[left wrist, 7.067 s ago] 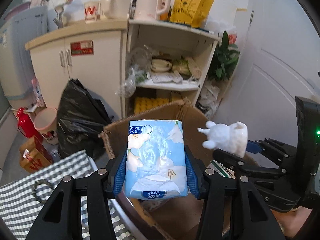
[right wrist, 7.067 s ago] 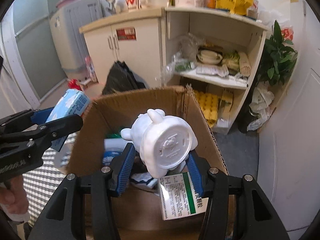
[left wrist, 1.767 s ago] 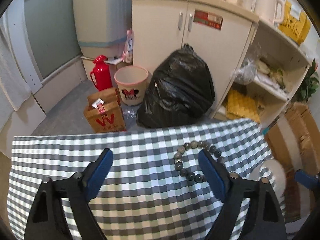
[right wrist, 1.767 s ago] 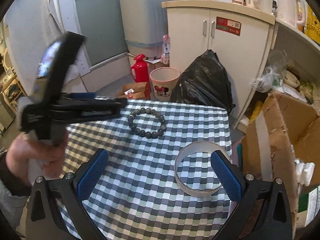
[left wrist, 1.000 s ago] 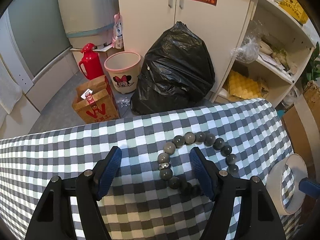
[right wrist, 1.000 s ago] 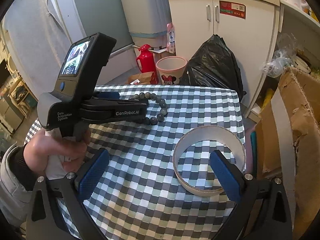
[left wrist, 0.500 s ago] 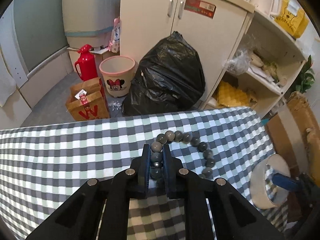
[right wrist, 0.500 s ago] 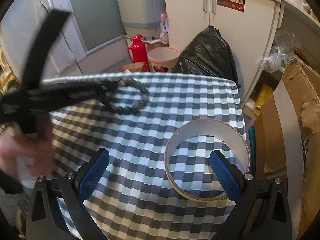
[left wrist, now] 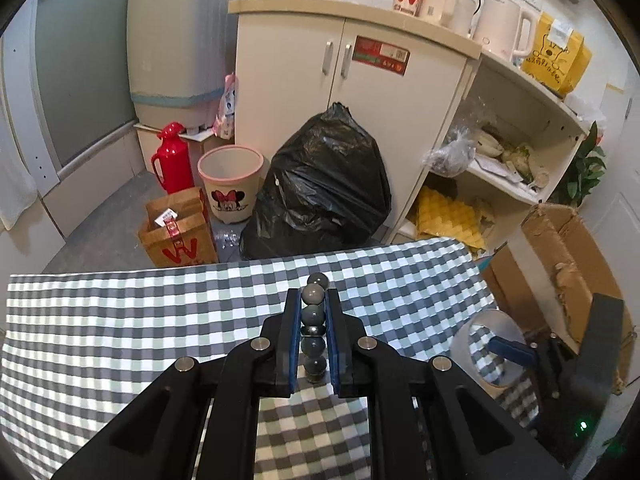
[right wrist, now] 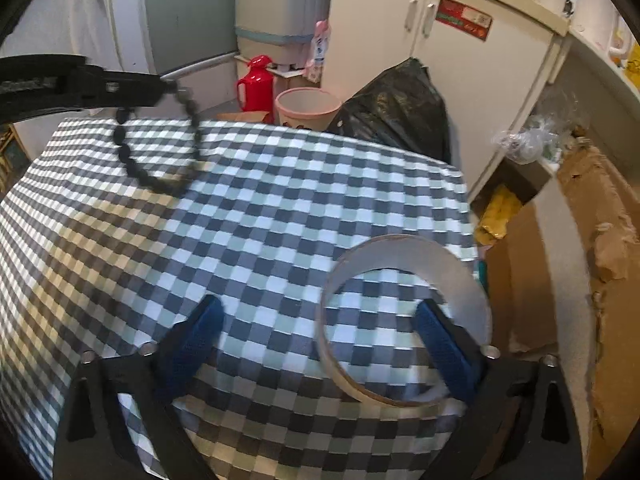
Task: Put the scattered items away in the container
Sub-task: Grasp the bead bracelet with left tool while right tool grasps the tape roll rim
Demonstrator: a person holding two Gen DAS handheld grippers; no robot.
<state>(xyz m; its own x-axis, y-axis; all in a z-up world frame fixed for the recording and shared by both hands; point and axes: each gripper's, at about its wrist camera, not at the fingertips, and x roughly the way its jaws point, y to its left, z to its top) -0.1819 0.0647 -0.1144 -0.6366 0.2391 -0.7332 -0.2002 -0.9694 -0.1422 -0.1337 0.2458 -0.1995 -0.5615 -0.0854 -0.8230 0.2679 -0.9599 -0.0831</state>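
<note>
- The left hand-held gripper (left wrist: 312, 320) is closed on the bracelet (left wrist: 313, 334). Its blue pads press on a few beads from both sides.
- In the right wrist view the bracelet (right wrist: 160, 148) hangs as a loop under this gripper, above the tabletop (right wrist: 260, 208). The lowest beads look close to the cloth; I cannot tell if they touch it.
- The beads between the pads make a line that points forward along the fingers. The hanging loop has its long axis downward.
- The right hand-held gripper (right wrist: 320, 332) is wide open and holds nothing. One pad is inside the tape ring (right wrist: 404, 320), the other pad is well outside it, so the jaws stand on both sides of the ring wall.
- The ring is tilted, near the tabletop edge that faces the box (right wrist: 592, 264). The opening of the ring faces up and toward the camera.
- Step in hand, as I judge: the bracelet is picked up and the ring is about to be gripped. Both are not yet in the box.
- The next move calls for closing the right jaws on the ring wall, then carrying both things past the tabletop edge and above the open box before release.
- The loop can swing, so a slow carry seems better.
</note>
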